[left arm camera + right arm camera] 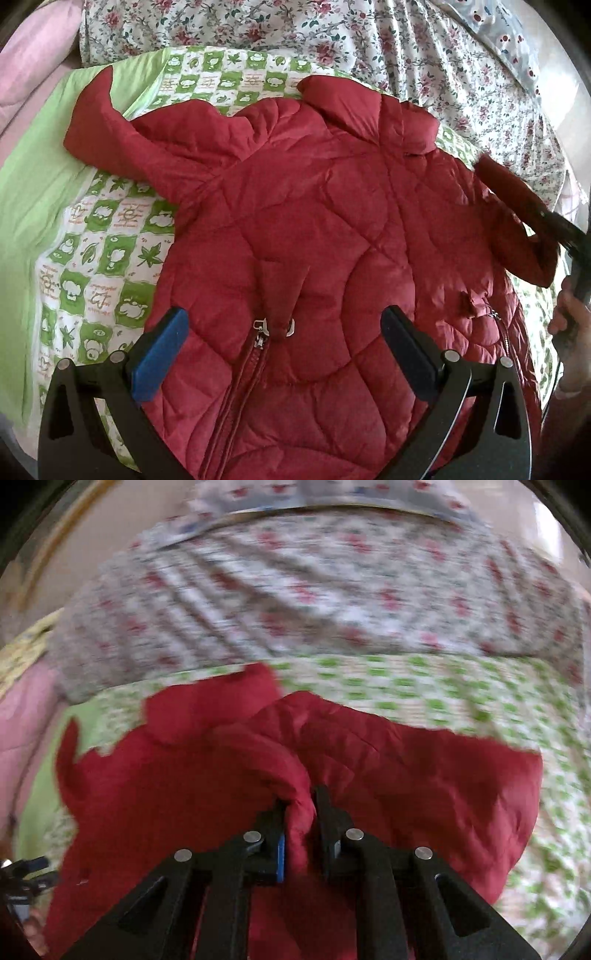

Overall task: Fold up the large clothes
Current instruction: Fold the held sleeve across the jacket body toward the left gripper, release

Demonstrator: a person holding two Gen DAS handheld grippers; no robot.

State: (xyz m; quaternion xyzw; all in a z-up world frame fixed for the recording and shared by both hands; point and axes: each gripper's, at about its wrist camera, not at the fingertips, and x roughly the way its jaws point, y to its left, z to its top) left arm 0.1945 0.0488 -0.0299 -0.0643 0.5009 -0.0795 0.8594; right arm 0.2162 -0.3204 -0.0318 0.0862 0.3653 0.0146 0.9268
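A red quilted jacket (314,203) lies front up on the bed, with its zipper (258,339) closed and its collar at the far end. My left gripper (284,314) hovers open over the zipper top, and nothing sits between its fingers. One sleeve (99,125) stretches out to the far left. The other sleeve (517,192) is lifted at the right, pinched by my right gripper (545,216). In the blurred right wrist view, the right gripper (301,797) is shut on a fold of the red jacket (424,775), which bunches up between the fingers.
The jacket rests on a green and white patterned quilt (92,240). A floral quilt (295,29) is heaped behind it, with pink bedding (33,62) at the far left. A person's hand (569,314) holds the right gripper at the right edge.
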